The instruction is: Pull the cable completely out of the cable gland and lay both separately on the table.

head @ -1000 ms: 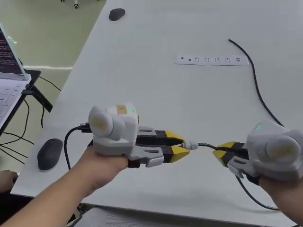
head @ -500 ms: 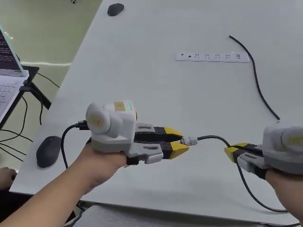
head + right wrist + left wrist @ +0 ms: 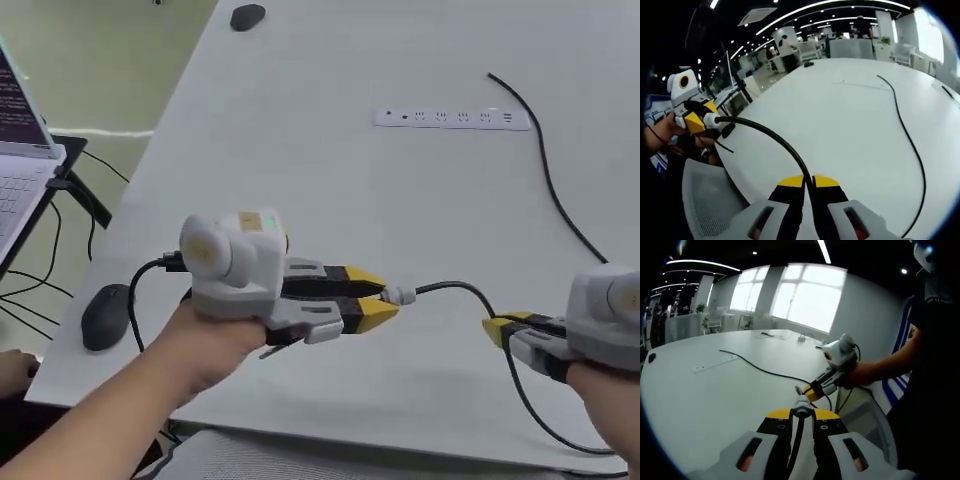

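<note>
My left gripper (image 3: pixel 386 299) is shut on the small grey-white cable gland (image 3: pixel 398 296), which sticks out past its yellow fingertips, held above the table's near edge. A black cable (image 3: pixel 462 291) leaves the gland, arcs to the right and passes into my right gripper (image 3: pixel 493 328), which is shut on it; the rest of the cable hangs down past the table edge. In the left gripper view the gland (image 3: pixel 801 405) sits between the jaws of the gripper (image 3: pixel 801 414), with the cable running back between them. In the right gripper view the cable (image 3: pixel 775 137) curves from the pinching gripper (image 3: pixel 808 181) to the gland (image 3: pixel 711 120).
A white power strip (image 3: pixel 448 118) and a long black cord (image 3: pixel 545 170) lie on the white table (image 3: pixel 300 150) at the far right. A dark mouse (image 3: pixel 247 16) sits at the far edge. A laptop (image 3: pixel 20 150) and another mouse (image 3: pixel 103 315) are off to the left.
My right gripper has drawn away to the right while holding the cable. More cable now shows between the two grippers, bowed in an arc. The left gripper has stayed about where it was.
</note>
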The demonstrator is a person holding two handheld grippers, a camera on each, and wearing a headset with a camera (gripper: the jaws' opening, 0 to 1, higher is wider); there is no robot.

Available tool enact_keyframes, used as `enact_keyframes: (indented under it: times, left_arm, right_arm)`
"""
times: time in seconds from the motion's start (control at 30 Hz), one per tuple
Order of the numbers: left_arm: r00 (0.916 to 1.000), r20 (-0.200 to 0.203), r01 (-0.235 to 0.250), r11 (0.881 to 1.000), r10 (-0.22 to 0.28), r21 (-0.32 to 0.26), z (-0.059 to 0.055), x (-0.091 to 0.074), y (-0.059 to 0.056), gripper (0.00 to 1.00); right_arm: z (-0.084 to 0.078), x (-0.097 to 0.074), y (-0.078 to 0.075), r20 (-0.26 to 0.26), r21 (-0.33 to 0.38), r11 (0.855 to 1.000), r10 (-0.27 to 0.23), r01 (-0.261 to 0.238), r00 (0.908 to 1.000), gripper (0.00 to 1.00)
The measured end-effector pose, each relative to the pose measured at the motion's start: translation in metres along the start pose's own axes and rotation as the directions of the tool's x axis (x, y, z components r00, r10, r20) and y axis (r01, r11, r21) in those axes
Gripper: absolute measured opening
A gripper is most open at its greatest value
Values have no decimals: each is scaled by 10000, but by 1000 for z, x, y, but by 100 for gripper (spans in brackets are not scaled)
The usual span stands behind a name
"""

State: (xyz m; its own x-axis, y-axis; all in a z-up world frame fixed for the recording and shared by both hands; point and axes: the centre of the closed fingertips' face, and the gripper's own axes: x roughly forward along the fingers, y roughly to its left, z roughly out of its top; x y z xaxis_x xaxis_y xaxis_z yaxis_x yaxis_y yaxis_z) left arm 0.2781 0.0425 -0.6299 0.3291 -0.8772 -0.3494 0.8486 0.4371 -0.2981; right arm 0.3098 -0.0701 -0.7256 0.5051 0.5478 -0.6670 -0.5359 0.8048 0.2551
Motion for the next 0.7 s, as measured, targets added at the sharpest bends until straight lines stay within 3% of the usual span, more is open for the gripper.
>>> enact_keyframes:
  times: [0.4,0.57,0.67,0.7]
  left_arm:
    - [10000,42,3,10000,-3,-34,0,-3,0,15]
    - [9999,128,62,9999,-61,-102,0,-5,0,15]
    - [9999,142,58,9999,-56,-134,-2,-8,0,15]
    - [9998,164,72,9998,-69,-183,-3,-9,0,15]
  right_arm:
    - [-4,-7,11,-175,-848,9958,325,-338,9993,2]
    - [5,-8,18,22,-1297,9900,567,-559,9984,12]
    - [23,-16,34,340,-2402,9679,843,-737,9959,17]
    - [29,-19,41,354,-3102,9480,871,-719,9956,18]
